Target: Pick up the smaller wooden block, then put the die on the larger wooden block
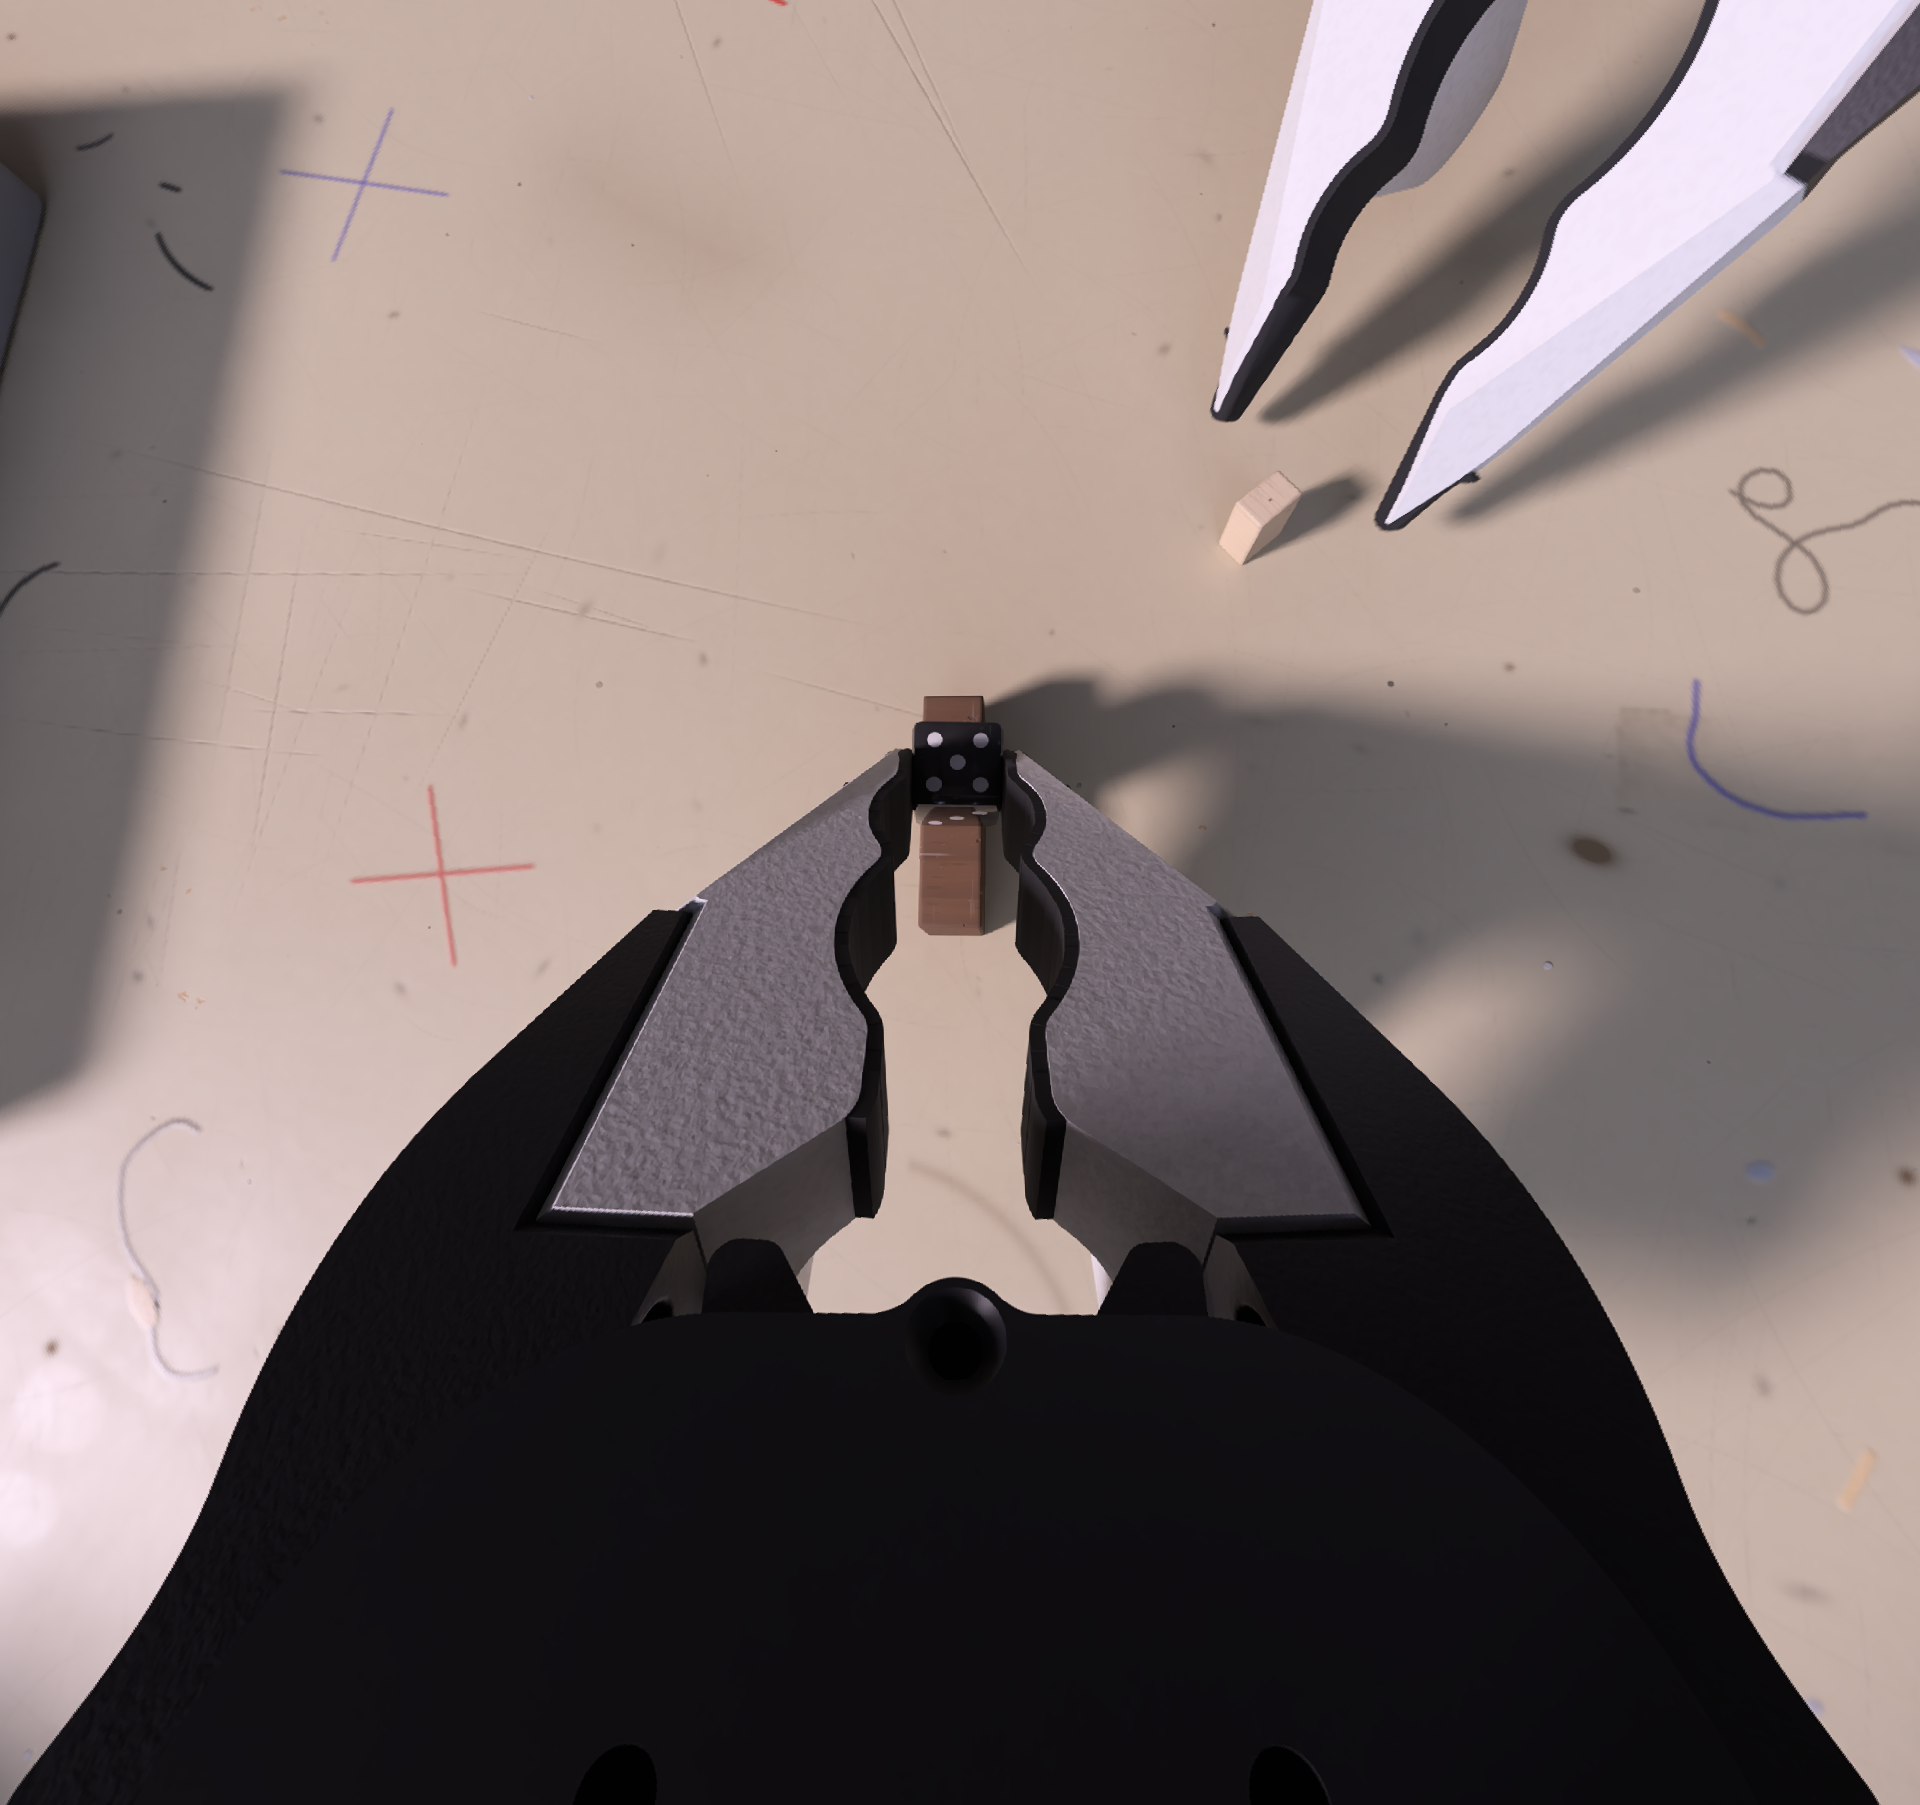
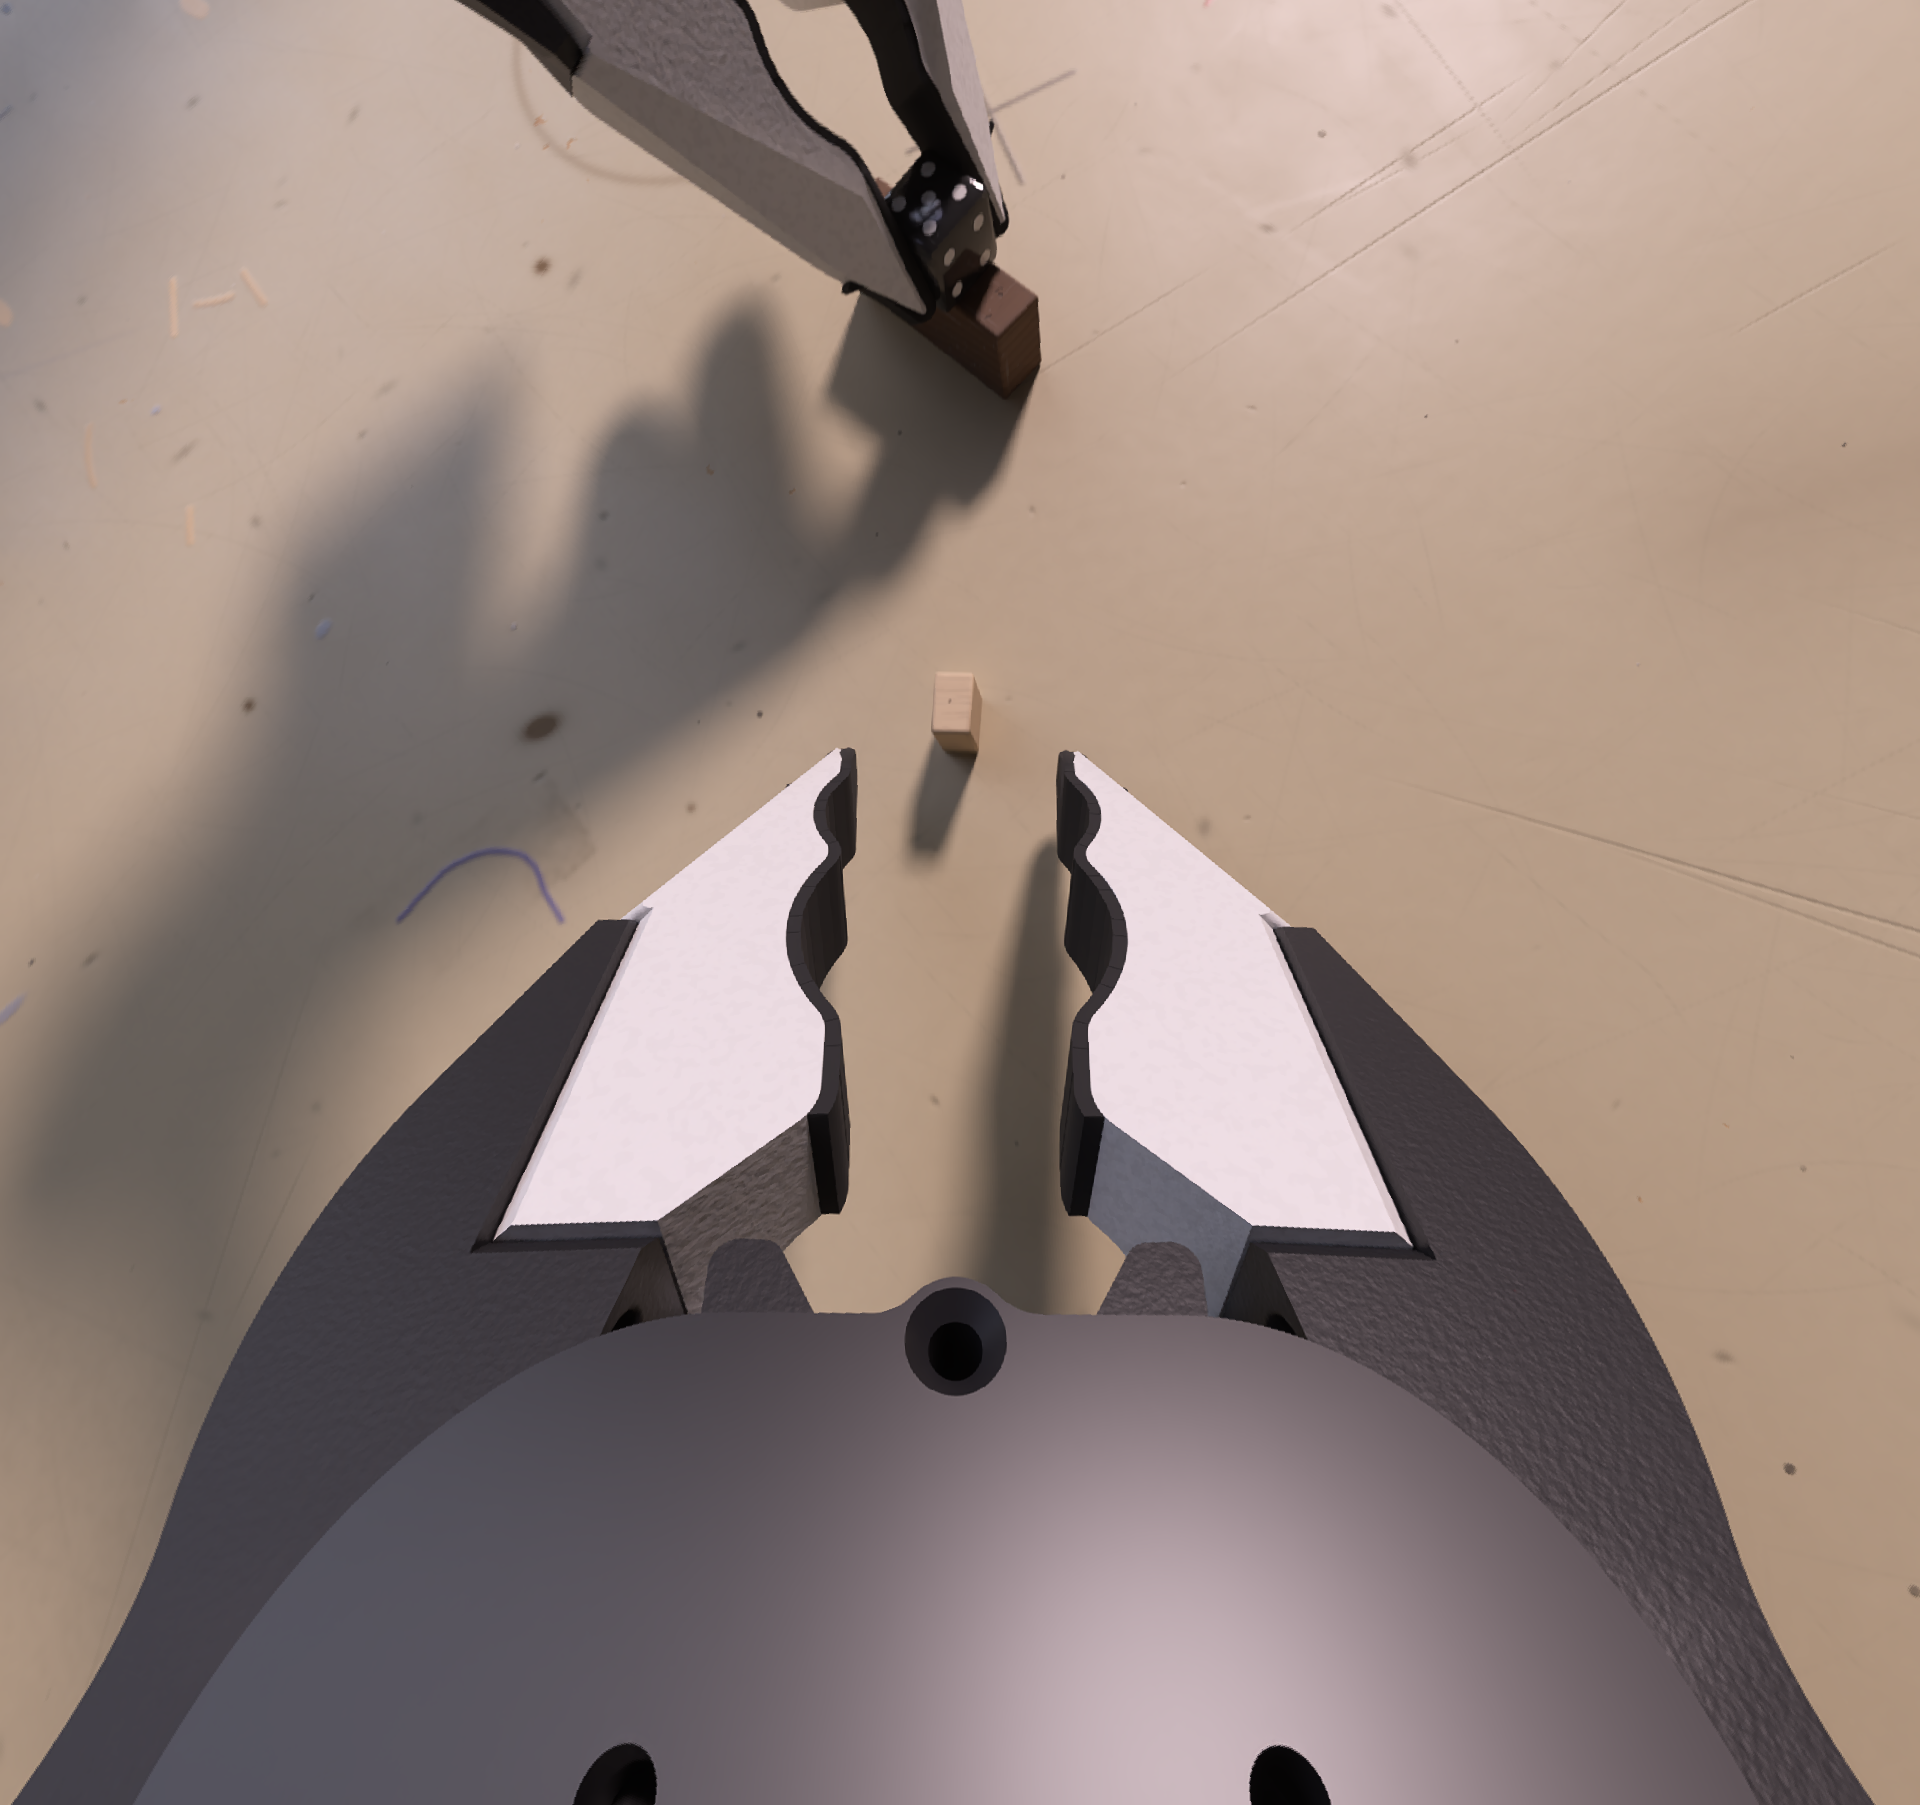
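Black die (image 1: 957, 765) pinched by left gripper (image 1: 956, 768) over dark block (image 1: 948, 882), best released gently and centred; right gripper (image 2: 956, 768) spread wide, short of pale block (image 2: 956, 711).

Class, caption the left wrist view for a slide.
Left gripper holds the die over the larger wooden block.

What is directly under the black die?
The larger wooden block lies under the die, which the left gripper grips. The die covers any contact between them, so that cannot be seen.
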### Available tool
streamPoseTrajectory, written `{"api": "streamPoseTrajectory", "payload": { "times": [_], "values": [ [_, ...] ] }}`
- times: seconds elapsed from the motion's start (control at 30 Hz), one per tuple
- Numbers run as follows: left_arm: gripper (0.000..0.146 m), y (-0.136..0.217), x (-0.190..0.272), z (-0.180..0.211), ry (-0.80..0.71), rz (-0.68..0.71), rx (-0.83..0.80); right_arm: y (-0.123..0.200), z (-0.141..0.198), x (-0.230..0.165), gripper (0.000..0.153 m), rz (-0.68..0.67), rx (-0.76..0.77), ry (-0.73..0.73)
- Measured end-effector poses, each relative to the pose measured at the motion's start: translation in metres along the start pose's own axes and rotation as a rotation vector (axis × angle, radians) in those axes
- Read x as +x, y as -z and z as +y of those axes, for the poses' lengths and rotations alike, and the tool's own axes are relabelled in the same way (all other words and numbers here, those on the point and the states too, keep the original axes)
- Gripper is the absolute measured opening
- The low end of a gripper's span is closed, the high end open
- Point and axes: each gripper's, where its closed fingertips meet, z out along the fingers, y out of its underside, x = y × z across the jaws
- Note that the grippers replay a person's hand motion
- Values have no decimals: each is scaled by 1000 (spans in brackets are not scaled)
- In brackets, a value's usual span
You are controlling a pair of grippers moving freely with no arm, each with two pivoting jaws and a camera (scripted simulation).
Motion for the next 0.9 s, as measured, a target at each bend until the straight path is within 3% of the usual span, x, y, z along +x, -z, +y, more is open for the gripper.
{"api": "streamPoseTrajectory", "payload": {
  "times": [0.57,0.67,0.9],
  "values": [
    [16,4,-2,2,3,-6,12,-14,-12,-2,7,10,73,-80],
    [38,8,-2,0,7,-6,38,-10,-25,-1,7,-31,140,-141],
    [45,28,-7,-17,-49,-89,130,7,-70,-5,7,-234,314,-278]
  ]
}}
